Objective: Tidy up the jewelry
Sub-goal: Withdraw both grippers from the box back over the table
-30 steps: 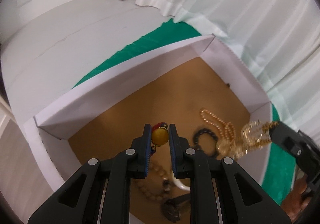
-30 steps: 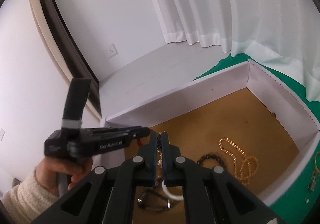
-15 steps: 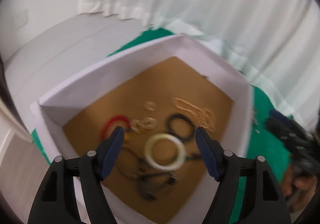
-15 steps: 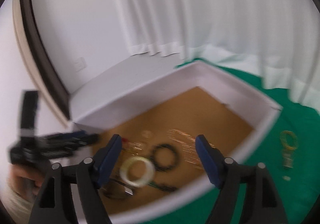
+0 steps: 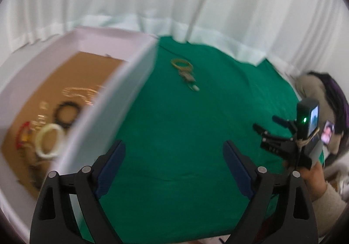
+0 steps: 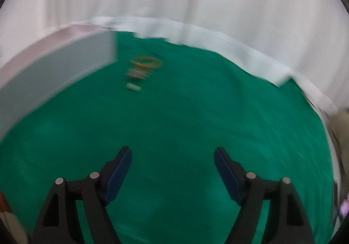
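**Both grippers wide open above the green cloth**

The left gripper [image 5: 173, 152] has just been opening; nothing is seen between its fingers. The right gripper [image 6: 172, 157] is likewise spread and empty. A yellow bangle [image 5: 181, 63] with small blurred pieces beside it lies on the green cloth [image 5: 174, 130], near the white box [image 5: 122, 82], where a cream bangle [image 5: 49, 143] and black bracelet [image 5: 66, 113] rest.
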Action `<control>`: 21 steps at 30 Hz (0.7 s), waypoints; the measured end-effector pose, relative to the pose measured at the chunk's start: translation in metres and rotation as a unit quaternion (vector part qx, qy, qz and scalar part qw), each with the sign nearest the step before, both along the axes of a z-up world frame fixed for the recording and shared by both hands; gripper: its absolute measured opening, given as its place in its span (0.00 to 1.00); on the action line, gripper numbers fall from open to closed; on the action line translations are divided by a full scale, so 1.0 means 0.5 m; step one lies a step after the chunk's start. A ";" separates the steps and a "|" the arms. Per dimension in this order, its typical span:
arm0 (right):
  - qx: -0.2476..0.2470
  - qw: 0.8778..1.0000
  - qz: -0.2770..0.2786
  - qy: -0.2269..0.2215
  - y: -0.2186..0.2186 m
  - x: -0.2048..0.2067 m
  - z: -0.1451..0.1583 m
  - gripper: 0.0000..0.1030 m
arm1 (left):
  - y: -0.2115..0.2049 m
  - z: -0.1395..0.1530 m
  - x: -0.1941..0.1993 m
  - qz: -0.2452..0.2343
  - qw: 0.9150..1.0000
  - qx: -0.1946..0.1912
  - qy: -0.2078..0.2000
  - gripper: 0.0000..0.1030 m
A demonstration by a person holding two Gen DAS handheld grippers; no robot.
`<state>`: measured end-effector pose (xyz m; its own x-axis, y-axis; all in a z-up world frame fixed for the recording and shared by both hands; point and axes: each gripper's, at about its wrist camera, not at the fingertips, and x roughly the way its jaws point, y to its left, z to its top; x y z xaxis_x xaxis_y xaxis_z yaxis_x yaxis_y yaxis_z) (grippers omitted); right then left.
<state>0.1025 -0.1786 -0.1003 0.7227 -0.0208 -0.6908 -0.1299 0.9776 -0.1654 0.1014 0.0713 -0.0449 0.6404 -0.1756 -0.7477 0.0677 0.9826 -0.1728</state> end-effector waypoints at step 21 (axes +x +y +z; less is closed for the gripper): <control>0.073 0.995 -0.048 0.047 -0.103 -0.015 -0.083 0.80 | -0.197 -0.100 0.182 -0.080 0.993 0.051 0.075 0.89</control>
